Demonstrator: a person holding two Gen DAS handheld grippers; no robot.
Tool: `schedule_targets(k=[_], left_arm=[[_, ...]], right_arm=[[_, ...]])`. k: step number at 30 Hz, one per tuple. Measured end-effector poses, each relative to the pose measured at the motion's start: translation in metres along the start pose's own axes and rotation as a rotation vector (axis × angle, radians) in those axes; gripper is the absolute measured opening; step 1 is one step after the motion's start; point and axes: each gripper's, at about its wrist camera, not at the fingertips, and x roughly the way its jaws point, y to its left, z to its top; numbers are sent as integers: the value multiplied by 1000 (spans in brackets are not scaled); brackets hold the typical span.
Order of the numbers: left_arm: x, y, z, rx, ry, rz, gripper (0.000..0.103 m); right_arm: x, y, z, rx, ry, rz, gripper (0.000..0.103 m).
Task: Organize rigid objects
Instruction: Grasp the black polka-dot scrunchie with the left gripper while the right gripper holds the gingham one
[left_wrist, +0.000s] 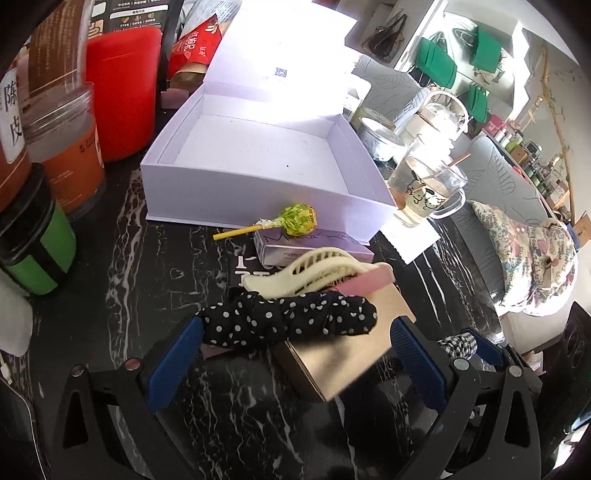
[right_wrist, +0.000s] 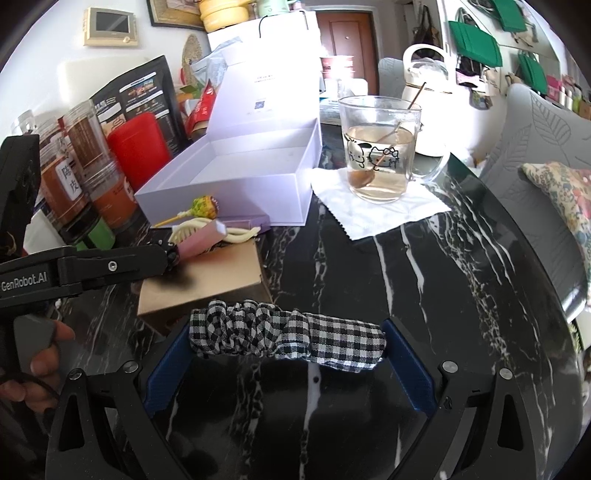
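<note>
Gleaming black marble table (right_wrist: 424, 266), green bags (right_wrist: 476, 40) on wall

Gold box (left_wrist: 343, 354) partly under scrunchie (left_wrist: 291, 321)

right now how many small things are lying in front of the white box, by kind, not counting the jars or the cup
scrunchies: 2, polka-dot and checked
lollipop: 1
hair claw: 1
small boxes: 3, lilac, pink, gold
total: 7
The white box is empty.
</note>
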Motion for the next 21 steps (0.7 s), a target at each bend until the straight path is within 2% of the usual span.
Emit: schedule_targets(k=[12,18,21], left_arm=[[21,1,3,0,29,34,103],[23,-3,0,49,-6,58,103],[20,-4,-2,63,-32,56,98]], right_arm=[[7,-7,3,17,15,1,99],[8,-9,3,29,25,-1,99],[8,-11,3,40,26,5,99]])
